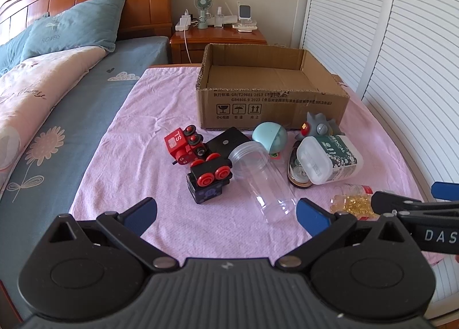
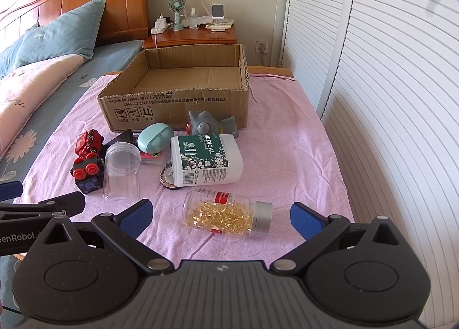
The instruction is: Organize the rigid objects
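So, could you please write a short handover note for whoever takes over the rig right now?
Left hand-held gripper: open, holding nothing, facing the clear jar.
Right hand-held gripper: open, holding nothing, facing the capsule bottle, which lies on its side.
Cardboard box: open, nothing visible inside.
On the pink cloth in front of the box: red toy train, black toy car, teal case, grey toy, white medical bottle.
Done: nothing boxed yet.
Left: everything.
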`<state>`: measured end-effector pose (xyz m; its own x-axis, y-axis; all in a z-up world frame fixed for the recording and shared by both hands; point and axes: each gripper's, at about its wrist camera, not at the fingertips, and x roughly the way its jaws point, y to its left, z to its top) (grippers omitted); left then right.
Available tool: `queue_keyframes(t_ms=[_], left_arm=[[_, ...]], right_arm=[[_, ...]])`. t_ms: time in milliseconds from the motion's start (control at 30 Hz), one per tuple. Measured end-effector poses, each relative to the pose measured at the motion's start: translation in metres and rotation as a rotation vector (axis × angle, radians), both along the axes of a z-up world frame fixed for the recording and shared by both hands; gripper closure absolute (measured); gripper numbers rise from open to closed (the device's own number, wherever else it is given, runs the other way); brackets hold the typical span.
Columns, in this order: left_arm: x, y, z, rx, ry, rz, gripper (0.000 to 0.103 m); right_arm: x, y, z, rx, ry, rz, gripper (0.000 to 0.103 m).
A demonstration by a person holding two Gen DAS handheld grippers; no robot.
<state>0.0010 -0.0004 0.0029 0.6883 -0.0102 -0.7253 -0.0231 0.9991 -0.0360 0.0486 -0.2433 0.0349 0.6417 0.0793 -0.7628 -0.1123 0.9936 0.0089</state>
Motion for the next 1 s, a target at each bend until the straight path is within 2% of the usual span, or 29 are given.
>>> queue_keyframes(t_ms=[1000], left_arm=[[0.0097, 0.0002, -0.0014, 0.005, -0.022, -0.025, 0.0]], right_arm=[[0.0061, 0.001, -0.0019, -0.002, 0.002, 0.006, 0.0]])
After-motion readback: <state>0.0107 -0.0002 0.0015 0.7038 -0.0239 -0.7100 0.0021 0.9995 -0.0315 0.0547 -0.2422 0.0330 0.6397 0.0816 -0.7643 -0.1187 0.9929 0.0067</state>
